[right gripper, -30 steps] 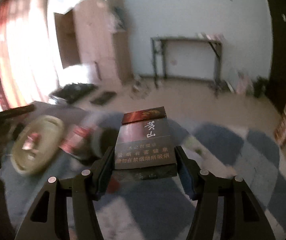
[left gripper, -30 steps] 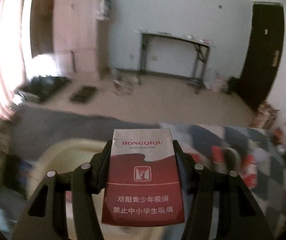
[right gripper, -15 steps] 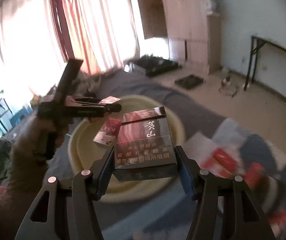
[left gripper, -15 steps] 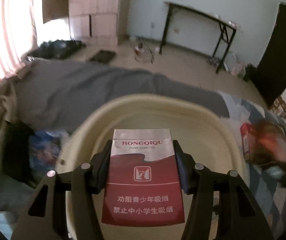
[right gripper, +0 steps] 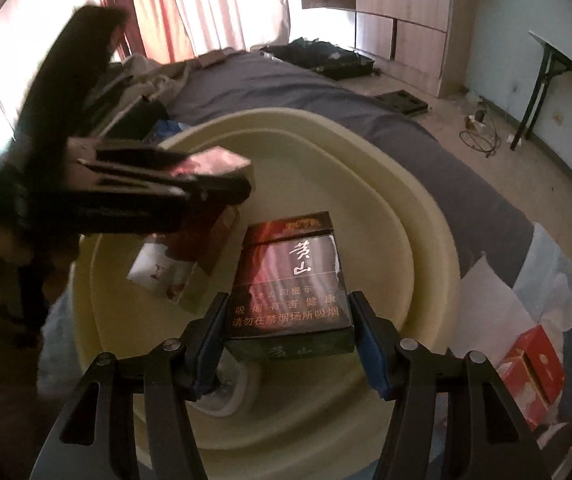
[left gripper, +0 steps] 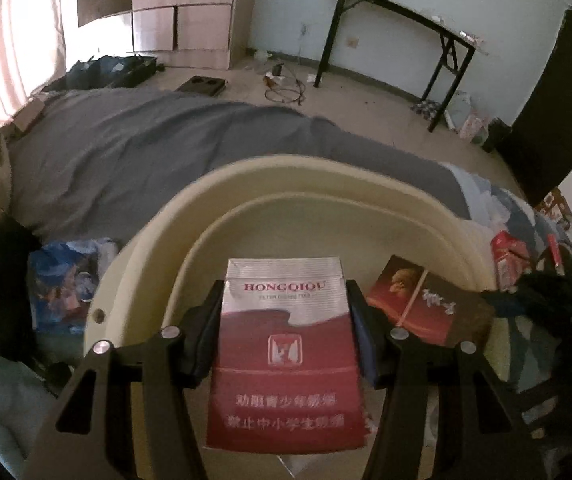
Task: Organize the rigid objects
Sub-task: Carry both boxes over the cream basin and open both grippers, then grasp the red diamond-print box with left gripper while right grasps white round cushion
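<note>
The red-and-silver cigarette pack point(left gripper: 286, 344) sits clamped between the left gripper point(left gripper: 286, 332) fingers, above the cream basin point(left gripper: 326, 184) on the bed. The right gripper point(right gripper: 290, 332) pinches a dark cigarette pack point(right gripper: 290, 276) over the same basin.

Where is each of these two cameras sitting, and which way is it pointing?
Left wrist: on the left gripper, looking along its fingers over the cream basin toward the desk; its fingers clamp a red pack.
Right wrist: on the right gripper, looking down into the basin toward the curtains; its fingers clamp a dark pack, and the left gripper shows.
Shared: the basin, both packs, the bed, the desk.
</note>
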`<state>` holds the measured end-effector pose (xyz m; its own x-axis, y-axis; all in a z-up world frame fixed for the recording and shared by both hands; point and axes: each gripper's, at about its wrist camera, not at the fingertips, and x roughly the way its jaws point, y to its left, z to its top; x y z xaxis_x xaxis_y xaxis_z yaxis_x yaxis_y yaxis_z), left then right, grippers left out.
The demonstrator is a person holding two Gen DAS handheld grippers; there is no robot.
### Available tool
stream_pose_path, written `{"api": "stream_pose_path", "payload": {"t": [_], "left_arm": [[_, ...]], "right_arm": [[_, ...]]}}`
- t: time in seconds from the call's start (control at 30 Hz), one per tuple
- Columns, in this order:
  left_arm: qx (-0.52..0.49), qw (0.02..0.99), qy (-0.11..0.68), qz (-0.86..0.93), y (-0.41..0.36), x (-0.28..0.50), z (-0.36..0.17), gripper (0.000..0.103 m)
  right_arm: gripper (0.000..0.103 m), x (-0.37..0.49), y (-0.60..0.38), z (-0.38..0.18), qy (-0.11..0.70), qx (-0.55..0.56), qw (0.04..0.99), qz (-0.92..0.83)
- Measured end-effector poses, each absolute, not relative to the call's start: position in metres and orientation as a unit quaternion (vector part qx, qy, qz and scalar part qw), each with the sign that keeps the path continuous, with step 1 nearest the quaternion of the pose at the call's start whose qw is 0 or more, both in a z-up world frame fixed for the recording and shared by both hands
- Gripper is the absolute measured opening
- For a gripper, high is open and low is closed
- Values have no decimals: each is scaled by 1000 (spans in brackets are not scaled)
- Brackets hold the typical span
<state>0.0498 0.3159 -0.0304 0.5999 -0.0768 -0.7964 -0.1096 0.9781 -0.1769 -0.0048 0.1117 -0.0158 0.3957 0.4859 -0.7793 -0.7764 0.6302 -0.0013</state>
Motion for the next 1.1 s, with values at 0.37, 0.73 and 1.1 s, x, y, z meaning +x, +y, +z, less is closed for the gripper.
{"api": "stream_pose_path", "payload": {"t": [0.37, 0.73, 1.1], "left_arm": [[-66, 941, 332, -25, 253, 16, 59, 103], [61, 892, 433, -117, 71, 66, -25, 103], [104, 898, 415, -103, 39, 70, -46, 103]], "right_arm": [[103, -74, -53, 64, 259, -45, 894, 364], [103, -83, -305, 12, 245, 96, 961, 85], [102, -35, -259, -49, 316, 18, 947, 47]]}}
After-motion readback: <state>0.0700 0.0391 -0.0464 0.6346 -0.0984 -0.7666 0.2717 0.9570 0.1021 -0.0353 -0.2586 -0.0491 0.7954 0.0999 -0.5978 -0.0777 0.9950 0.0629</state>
